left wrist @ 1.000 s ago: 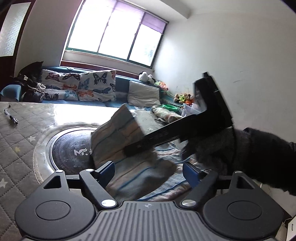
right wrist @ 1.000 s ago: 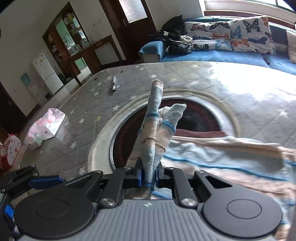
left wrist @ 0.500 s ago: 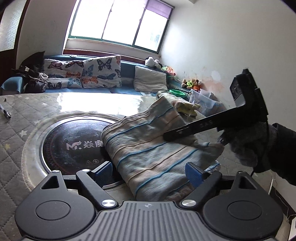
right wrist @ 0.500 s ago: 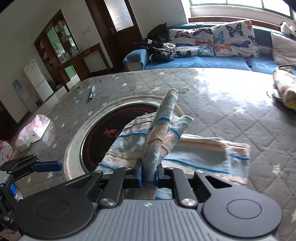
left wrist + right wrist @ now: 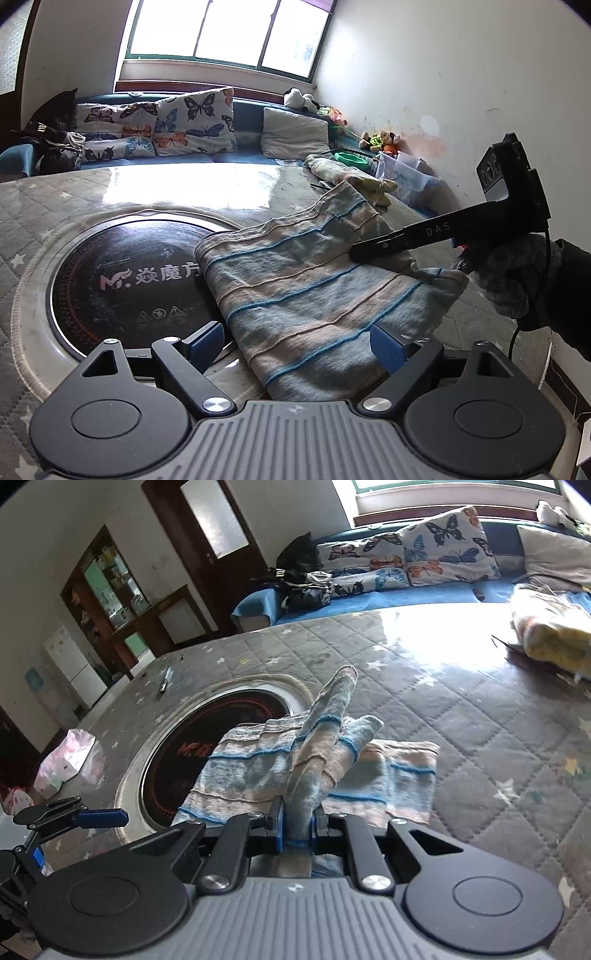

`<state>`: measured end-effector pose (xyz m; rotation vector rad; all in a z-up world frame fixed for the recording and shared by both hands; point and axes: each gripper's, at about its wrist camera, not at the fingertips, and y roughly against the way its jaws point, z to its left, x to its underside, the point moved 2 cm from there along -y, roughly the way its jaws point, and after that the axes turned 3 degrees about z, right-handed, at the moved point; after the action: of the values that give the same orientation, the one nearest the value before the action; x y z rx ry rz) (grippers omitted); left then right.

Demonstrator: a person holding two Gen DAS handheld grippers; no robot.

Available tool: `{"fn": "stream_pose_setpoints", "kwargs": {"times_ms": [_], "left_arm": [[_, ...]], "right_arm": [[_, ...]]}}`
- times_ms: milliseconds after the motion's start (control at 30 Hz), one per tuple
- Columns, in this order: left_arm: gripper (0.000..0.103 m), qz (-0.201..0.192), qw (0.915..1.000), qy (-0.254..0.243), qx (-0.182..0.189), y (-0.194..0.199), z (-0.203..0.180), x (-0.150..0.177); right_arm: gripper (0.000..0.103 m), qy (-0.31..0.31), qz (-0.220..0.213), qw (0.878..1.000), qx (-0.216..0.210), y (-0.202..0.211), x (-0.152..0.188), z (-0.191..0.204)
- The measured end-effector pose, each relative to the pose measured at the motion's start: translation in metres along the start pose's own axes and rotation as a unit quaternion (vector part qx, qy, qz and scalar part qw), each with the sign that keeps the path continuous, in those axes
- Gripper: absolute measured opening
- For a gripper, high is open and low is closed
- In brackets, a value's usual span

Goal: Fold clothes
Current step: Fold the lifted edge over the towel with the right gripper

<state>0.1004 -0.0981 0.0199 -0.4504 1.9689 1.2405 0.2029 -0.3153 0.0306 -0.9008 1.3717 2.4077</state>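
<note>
On the quilted table [image 5: 33, 206], the left gripper [image 5: 297, 343], jaws wide apart, straddles the near edge of the striped cloth [image 5: 314, 280], which overlaps the round cooktop [image 5: 122, 280], while the right gripper [image 5: 297, 827] pinches its far corner, beyond which sits a sofa [image 5: 243, 155].

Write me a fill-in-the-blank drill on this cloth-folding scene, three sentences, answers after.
1. The right gripper is shut on the striped ____.
2. The left gripper has its jaws ____, pads clear of the cloth.
3. The cloth partly covers the round black ____ set in the table.

Answers: cloth; open; cooktop
</note>
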Motion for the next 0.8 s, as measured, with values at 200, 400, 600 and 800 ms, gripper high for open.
{"fn": "stream_pose_setpoints", "kwargs": {"times_ms": [200, 400, 600, 800], "left_arm": [[0.089, 0.015, 0.9999, -0.006, 0.001, -0.008, -0.003, 0.0], [0.089, 0.023, 0.9997, -0.006, -0.002, -0.015, -0.002, 0.003], [0.089, 0.025, 0.9996, -0.01, -0.002, -0.016, -0.001, 0.002], [0.089, 0.02, 0.9996, -0.019, -0.002, -0.017, 0.0, -0.007]], "right_arm": [[0.011, -0.011, -0.014, 1.0, -0.005, 0.007, 0.001, -0.012], [0.011, -0.012, -0.025, 1.0, -0.008, 0.011, 0.002, -0.017], [0.013, -0.032, -0.018, 0.999, 0.011, 0.006, 0.008, -0.03], [0.024, -0.046, -0.036, 0.997, 0.04, 0.018, 0.016, -0.04]]}}
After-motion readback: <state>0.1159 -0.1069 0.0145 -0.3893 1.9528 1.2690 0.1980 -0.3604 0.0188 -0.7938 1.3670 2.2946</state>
